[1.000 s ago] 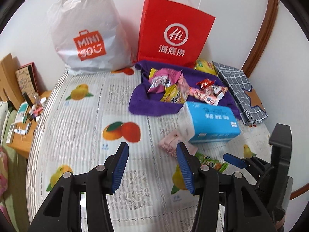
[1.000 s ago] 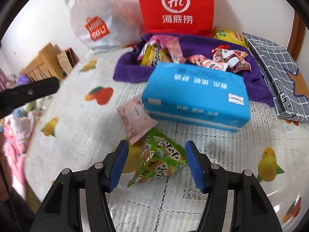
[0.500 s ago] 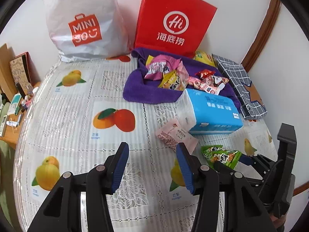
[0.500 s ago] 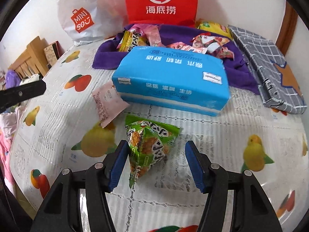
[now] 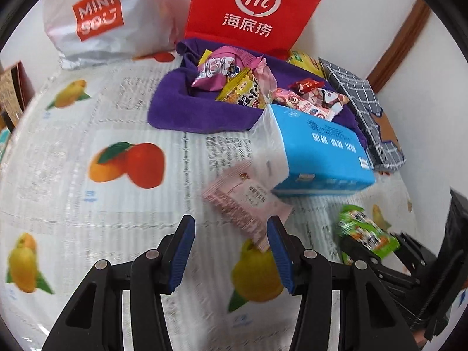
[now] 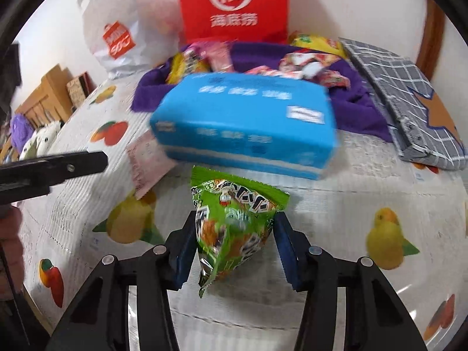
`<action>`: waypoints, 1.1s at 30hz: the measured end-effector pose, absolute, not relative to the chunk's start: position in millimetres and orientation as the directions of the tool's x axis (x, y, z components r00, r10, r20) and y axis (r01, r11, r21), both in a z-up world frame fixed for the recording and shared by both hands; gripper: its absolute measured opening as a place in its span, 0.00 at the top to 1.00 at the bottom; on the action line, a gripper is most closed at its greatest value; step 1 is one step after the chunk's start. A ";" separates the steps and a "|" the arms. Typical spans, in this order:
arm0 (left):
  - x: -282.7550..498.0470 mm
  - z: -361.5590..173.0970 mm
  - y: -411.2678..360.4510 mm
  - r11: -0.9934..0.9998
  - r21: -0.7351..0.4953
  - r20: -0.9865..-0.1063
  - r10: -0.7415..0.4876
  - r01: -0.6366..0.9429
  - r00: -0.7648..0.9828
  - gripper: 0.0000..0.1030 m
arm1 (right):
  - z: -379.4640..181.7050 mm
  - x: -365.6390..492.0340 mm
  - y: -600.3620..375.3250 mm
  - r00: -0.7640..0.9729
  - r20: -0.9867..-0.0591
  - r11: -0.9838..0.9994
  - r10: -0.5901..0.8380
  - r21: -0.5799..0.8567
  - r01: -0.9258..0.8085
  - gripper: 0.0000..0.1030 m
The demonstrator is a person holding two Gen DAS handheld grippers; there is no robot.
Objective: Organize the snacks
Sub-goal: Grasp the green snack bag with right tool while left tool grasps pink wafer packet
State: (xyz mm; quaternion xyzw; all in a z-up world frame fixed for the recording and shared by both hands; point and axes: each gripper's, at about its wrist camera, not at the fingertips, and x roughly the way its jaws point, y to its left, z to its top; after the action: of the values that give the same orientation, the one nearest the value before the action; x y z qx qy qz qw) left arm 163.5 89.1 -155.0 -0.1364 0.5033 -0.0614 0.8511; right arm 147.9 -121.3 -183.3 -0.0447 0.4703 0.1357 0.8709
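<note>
Green snack packet (image 6: 234, 222): sits between the jaws of the right gripper (image 6: 235, 245), on or just off the fruit-print tabletop (image 6: 336, 213) (cannot tell which). Long axis runs roughly 12 to 6 o'clock in the right wrist view, crimped wide edge at 12, narrow tail at 6, tail hanging past the pads. Both blue pads look to be at the packet's sides; jaws part-closed around it. Firm grip or only touching: cannot tell.

Pink snack packet (image 5: 247, 204): flat on the tabletop, one end tucked against the blue tissue pack (image 5: 318, 149). From the left gripper (image 5: 231, 248) it lies at about 1 o'clock, long axis 10 to 4; its near corner is just beside the right-hand pad. Left jaws wide apart, holding nothing.

Judgement: the left gripper is nearer the pink packet; a small shift toward 1 o'clock would centre it.

Purple cloth (image 5: 199, 111) with the snack pile (image 5: 242, 84) lies at 12 o'clock, beyond the tissue pack, in front of the red paper bag (image 5: 257, 5). Likely drop-off point.
</note>
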 end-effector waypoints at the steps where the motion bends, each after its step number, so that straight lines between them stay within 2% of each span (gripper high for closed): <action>1: 166.6 -157.7 88.1 0.951 -0.304 -0.839 -0.245 -0.045 0.486 0.53 | -182.4 147.9 -127.6 0.527 -0.829 0.962 0.189 0.048 -0.269 0.51; 11: 190.3 -177.1 72.6 0.935 -0.347 -0.847 -0.276 -0.078 0.454 0.52 | -179.7 143.8 -162.0 0.535 -0.822 0.966 0.195 0.066 -0.250 0.51; 13: 192.4 -177.5 67.2 0.939 -0.334 -0.847 -0.264 -0.076 0.461 0.42 | -180.8 142.4 -162.3 0.538 -0.820 0.965 0.196 0.062 -0.256 0.51; 15: 194.4 -177.8 61.2 0.948 -0.310 -0.854 -0.242 -0.077 0.462 0.36 | -182.8 142.3 -162.3 0.538 -0.820 0.964 0.194 0.059 -0.257 0.51; 17: 195.5 -177.9 54.2 0.961 -0.268 -0.860 -0.203 -0.075 0.469 0.36 | -185.5 142.9 -163.3 0.532 -0.824 0.964 0.196 0.063 -0.258 0.51; 22: 190.2 -178.6 46.5 0.987 -0.155 -0.871 -0.117 -0.042 0.477 0.45 | -190.6 141.9 -165.0 0.530 -0.829 0.967 0.179 0.048 -0.252 0.51; 33: 189.4 -181.6 63.5 0.995 -0.082 -0.844 -0.040 -0.056 0.536 0.46 | -188.7 141.3 -171.8 0.558 -0.817 0.971 0.147 0.011 -0.239 0.51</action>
State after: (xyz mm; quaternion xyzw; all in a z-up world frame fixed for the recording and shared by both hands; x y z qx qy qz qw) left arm 189.4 63.5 -181.6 -0.0494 0.4818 0.0046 0.8749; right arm 141.3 -171.8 -188.7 -0.0506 0.4570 0.1095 0.8813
